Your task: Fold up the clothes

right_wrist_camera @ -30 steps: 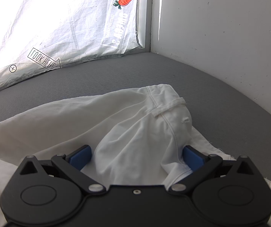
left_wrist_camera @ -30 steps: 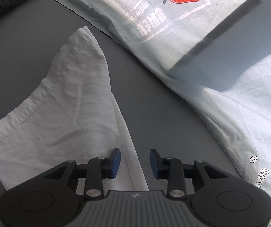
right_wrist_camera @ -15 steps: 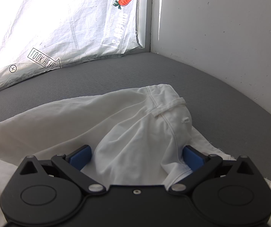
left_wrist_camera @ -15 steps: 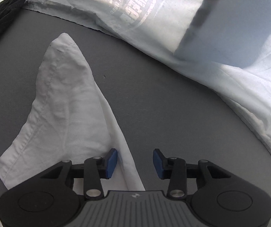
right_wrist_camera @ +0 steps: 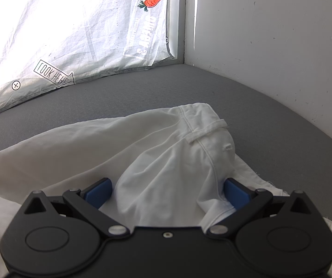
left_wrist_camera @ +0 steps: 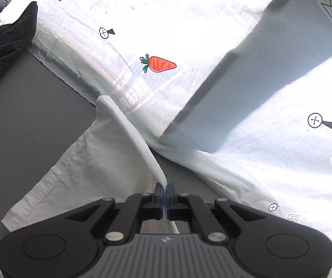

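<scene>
A white garment (left_wrist_camera: 91, 162) lies on the grey surface (left_wrist_camera: 26, 120). In the left wrist view my left gripper (left_wrist_camera: 164, 188) is shut on its edge, and the fabric rises in a taut ridge toward the far tip (left_wrist_camera: 105, 100). In the right wrist view the same white garment (right_wrist_camera: 166, 162) shows its waistband and belt loop (right_wrist_camera: 206, 131). My right gripper (right_wrist_camera: 167, 191) is open, its blue pads (right_wrist_camera: 98, 191) on either side of a bunched fold, not pinching it.
A white printed sheet with a carrot (left_wrist_camera: 159, 63) covers the back in the left wrist view and also shows in the right wrist view (right_wrist_camera: 73, 30). Dark clothes (left_wrist_camera: 5, 44) lie at the far left. A white wall (right_wrist_camera: 270, 34) bounds the right side.
My left gripper has closed on the garment's edge and lifted it into a ridge. The left view has shifted toward the printed sheet. The right gripper has not moved.
</scene>
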Available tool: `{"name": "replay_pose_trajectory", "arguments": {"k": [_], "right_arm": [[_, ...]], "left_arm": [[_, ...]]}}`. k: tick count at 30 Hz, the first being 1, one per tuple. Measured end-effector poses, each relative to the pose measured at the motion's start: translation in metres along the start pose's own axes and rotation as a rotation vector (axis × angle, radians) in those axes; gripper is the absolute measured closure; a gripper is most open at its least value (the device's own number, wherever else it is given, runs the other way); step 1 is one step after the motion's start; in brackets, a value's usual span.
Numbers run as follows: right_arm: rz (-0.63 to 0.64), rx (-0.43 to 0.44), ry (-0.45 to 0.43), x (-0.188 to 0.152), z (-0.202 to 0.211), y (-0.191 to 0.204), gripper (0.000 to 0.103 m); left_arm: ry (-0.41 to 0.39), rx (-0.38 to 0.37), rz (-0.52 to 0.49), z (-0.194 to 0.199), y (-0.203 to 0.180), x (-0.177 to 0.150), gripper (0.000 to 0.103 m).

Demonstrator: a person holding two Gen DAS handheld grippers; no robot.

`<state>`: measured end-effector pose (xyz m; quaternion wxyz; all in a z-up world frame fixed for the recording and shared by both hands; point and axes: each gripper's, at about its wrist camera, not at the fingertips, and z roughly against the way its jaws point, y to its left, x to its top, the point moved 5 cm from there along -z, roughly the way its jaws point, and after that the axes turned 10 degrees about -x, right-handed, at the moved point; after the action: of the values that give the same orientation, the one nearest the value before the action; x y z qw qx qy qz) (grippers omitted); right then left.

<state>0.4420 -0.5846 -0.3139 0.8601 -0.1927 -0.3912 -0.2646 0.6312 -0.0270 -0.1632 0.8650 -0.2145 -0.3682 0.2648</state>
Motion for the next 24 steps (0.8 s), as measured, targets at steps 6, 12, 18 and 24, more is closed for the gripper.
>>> {"name": "replay_pose_trajectory", "arguments": {"k": [6,12,18,24], "right_arm": [[-0.012,0.010,-0.001,0.000,0.000,-0.002,0.000],[-0.010,0.009,0.000,0.002,0.001,-0.001,0.000],[-0.002,0.005,0.000,0.003,0.002,-0.001,0.000],[0.034,0.057,0.058,0.011,0.002,-0.005,0.000]], "left_arm": [[-0.244,-0.153,-0.107,0.155,-0.025,-0.031,0.101],[-0.230,0.166,0.032,0.213,0.088,-0.108,0.101],[-0.018,0.402,0.193,0.182,0.218,-0.189,0.100],[0.063,0.487,0.091,0.154,0.235,-0.216,0.097]]}}
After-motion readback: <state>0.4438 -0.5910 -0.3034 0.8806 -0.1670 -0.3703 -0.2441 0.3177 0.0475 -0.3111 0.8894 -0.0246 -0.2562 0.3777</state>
